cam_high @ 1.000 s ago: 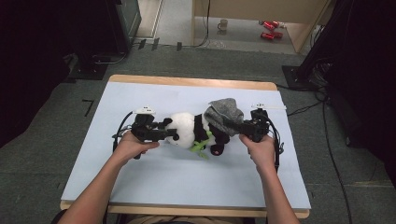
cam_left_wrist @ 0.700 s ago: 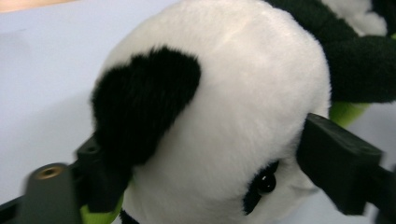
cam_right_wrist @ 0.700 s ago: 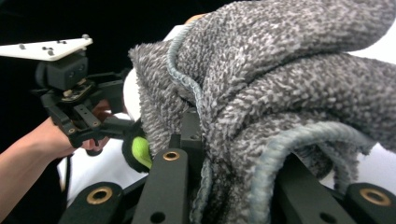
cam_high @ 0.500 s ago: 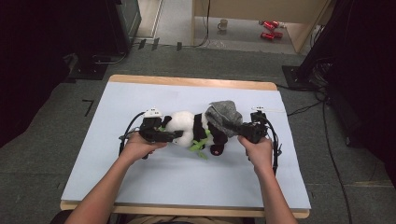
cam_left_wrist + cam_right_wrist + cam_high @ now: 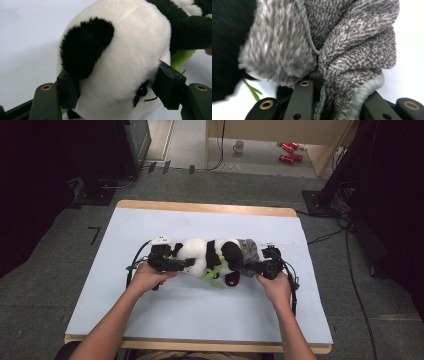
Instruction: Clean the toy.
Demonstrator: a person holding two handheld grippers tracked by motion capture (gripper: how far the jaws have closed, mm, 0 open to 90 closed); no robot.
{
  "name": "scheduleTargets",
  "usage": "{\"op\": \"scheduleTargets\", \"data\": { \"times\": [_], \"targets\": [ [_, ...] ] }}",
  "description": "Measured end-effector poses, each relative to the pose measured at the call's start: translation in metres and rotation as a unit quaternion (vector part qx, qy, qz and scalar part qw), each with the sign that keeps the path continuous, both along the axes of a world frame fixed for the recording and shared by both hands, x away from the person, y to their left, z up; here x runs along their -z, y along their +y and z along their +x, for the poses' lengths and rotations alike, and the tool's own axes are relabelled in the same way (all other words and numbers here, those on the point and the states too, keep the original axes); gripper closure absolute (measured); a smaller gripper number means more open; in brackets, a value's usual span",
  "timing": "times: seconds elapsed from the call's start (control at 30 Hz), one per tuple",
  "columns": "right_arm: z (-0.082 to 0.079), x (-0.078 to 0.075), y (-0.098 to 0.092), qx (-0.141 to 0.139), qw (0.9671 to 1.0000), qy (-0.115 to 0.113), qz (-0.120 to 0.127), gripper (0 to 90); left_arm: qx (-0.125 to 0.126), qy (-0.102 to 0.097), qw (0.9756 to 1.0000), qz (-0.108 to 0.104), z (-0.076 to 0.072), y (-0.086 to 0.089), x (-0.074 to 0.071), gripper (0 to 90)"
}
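The panda plush [image 5: 210, 257] now lies lower at mid-frame on the surface [image 5: 150, 225], its grey knit garment [image 5: 248, 251] pulled flatter against the body, so dressing looks well along. My left claw [image 5: 186, 263] has just been spreading around the head; my right claw [image 5: 256, 267] pinches the garment's hem. The panda's feet are hidden.

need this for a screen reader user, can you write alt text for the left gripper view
A plush panda's head, white with a black ear and a black eye patch, sits between the two black pads of the left tongs, which press on its sides. Behind it lie a black arm, a green leaf and the pale blue table.
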State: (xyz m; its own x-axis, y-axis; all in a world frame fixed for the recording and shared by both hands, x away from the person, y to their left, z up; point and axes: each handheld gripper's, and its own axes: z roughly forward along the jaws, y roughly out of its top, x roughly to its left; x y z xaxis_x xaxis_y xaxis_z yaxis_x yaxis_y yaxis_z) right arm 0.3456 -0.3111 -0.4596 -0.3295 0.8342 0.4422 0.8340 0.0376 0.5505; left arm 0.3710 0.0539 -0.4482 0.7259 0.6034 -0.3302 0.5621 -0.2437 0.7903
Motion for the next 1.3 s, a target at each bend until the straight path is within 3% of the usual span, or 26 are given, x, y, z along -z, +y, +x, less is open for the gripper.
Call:
{"op": "scheduleTargets", "data": {
  "times": [0.03, 0.1, 0.3, 0.4, 0.47, 0.6, 0.7, 0.8, 0.83, 0.93, 1.07, 1.3],
  "targets": [
    [-0.001, 0.007, 0.002, -0.003, 0.9998, 0.013, -0.016, 79.1, 0.000, 0.000, 1.0000, -0.001, 0.000, 0.000, 0.000, 31.0],
    [-0.001, 0.010, 0.004, -0.004, 0.9996, 0.015, -0.022, 79.1, 0.003, -0.002, 1.0000, 0.000, 0.000, 0.000, 0.000, 30.9],
    [-0.007, 0.000, -0.012, 0.017, 0.9998, 0.006, -0.009, 78.9, 0.005, 0.000, 1.0000, -0.004, 0.001, 0.001, 0.001, 30.5],
    [-0.012, -0.013, -0.028, 0.038, 0.9988, -0.012, 0.027, 78.9, 0.004, 0.000, 1.0000, -0.006, 0.001, 0.001, 0.001, 30.2],
    [-0.014, -0.025, -0.036, 0.048, 0.9966, -0.032, 0.059, 78.8, 0.003, 0.000, 1.0000, -0.006, 0.000, 0.001, 0.001, 29.9],
    [-0.017, -0.047, -0.042, 0.056, 0.9916, -0.071, 0.093, 78.8, 0.001, -0.003, 1.0000, -0.004, -0.002, 0.001, 0.001, 29.7],
    [-0.016, -0.062, -0.041, 0.048, 0.9883, -0.099, 0.106, 78.8, -0.004, -0.007, 1.0000, -0.003, -0.007, 0.000, 0.001, 29.3],
    [-0.015, -0.071, -0.039, 0.041, 0.9855, -0.109, 0.123, 78.7, -0.005, -0.009, 0.9999, -0.001, -0.009, 0.001, 0.002, 28.9],
    [-0.014, -0.079, -0.035, 0.030, 0.9835, -0.118, 0.134, 78.6, -0.006, -0.011, 0.9999, -0.001, -0.012, 0.001, 0.002, 28.6],
    [-0.010, -0.084, -0.027, 0.012, 0.9816, -0.128, 0.141, 78.4, -0.007, -0.013, 0.9999, 0.001, -0.014, 0.001, 0.002, 28.2],
    [-0.001, -0.083, -0.012, -0.012, 0.9818, -0.119, 0.148, 78.1, -0.008, -0.015, 0.9998, 0.006, -0.020, 0.004, 0.003, 27.4],
    [0.012, -0.065, 0.011, -0.056, 0.9874, -0.080, 0.125, 77.1, -0.014, -0.010, 0.9998, 0.011, -0.025, 0.006, 0.005, 25.0]
  ]
}}
